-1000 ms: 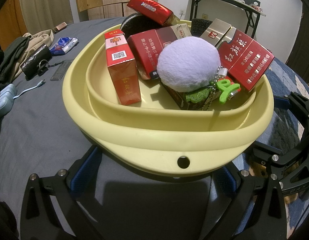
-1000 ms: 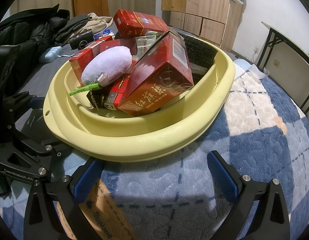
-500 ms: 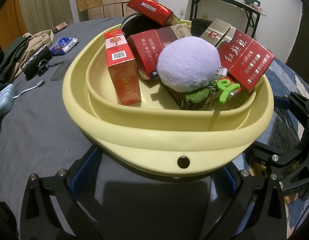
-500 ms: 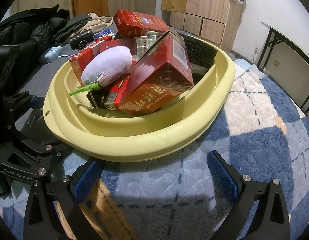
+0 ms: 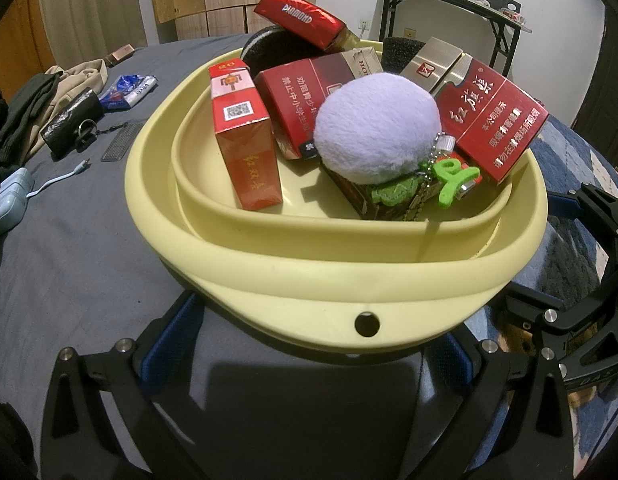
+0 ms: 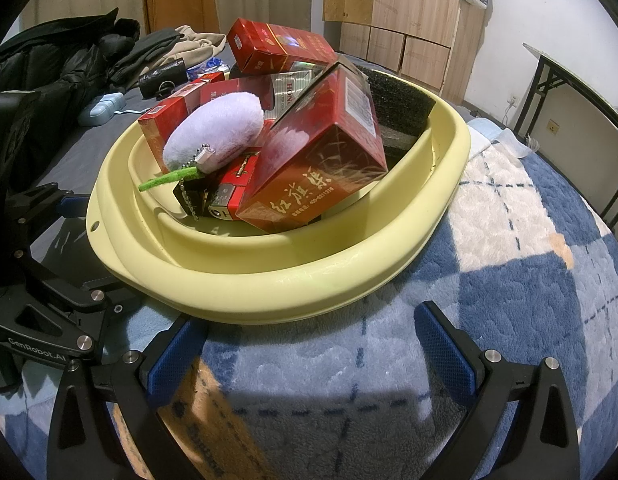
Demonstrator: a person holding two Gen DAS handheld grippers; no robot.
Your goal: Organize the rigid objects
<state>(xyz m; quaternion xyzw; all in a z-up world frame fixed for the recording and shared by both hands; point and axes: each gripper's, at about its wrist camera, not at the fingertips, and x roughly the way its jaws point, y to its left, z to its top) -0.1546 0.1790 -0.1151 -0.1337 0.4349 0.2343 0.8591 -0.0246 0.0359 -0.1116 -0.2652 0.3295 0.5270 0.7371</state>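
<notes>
Pale yellow plastic basin [image 5: 293, 280], stiff but loosely piled with red cardboard cigarette packs [image 5: 245, 140]: grip rim at 6 o'clock. Left claw [image 5: 305, 354], right claw [image 6: 309, 344] wide open, empty.

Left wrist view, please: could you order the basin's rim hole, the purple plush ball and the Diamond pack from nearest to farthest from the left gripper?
Measured from the left gripper:
1. Rim hole: on the yellow basin, just ahead between the fingers.
2. Purple plush ball: mid-basin, right of centre.
3. Diamond pack: perched at the far side, atop the pile.
</notes>
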